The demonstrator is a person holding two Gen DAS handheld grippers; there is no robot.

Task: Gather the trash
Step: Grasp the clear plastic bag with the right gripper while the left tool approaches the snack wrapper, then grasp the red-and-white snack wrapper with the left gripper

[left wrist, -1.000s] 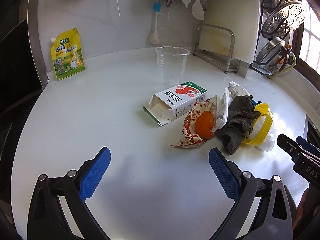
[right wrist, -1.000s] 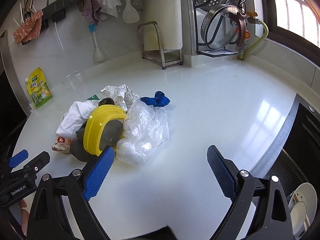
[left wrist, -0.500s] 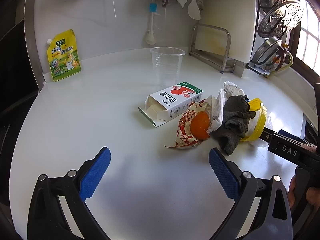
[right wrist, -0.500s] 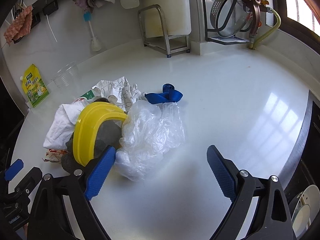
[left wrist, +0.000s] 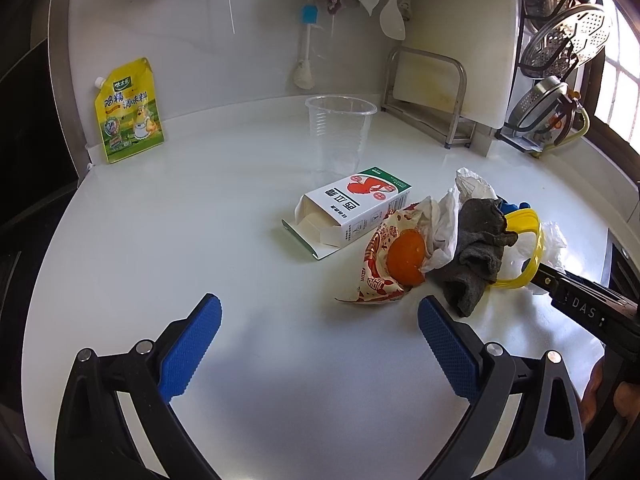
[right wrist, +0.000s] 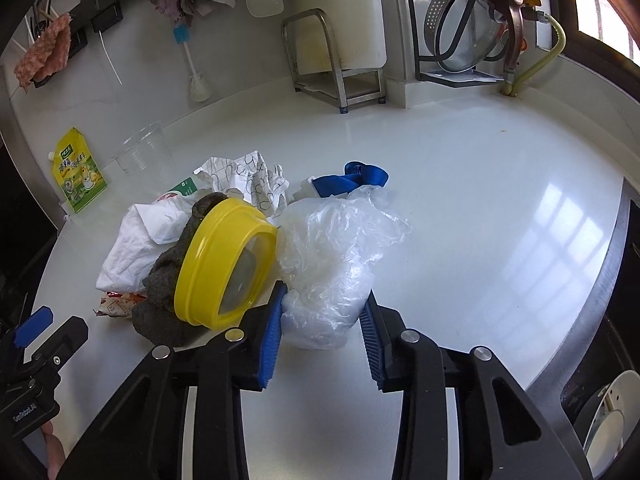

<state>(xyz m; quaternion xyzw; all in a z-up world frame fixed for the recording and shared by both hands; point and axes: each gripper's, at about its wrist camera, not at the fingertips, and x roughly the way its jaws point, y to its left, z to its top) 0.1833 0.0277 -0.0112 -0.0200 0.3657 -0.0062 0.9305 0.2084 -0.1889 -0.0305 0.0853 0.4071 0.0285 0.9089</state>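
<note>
White kitchen counter [right wrist: 460,208] carried the litter in one heap near its middle; the crumpled clear plastic bag [right wrist: 332,248] lay at the heap's right edge, touching a yellow lid [right wrist: 224,264] that leaned on a grey rag [right wrist: 168,276]; behind sat a printed paper wad [right wrist: 248,176], a blue scrap [right wrist: 352,178], a white cloth [right wrist: 136,240], and farther left a milk carton [left wrist: 352,208], a snack wrapper [left wrist: 384,264] and a clear cup [left wrist: 340,136].

To lift the bag cleanly, the pinch should probably gather several folds of film low down, staying clear of the lid so nothing gets dragged.

The right gripper [right wrist: 322,332] was closing, its blue pads either side of the bag's near end and apparently just meeting the film; the left gripper [left wrist: 320,344] hung wide apart over bare counter, holding nothing.
</note>
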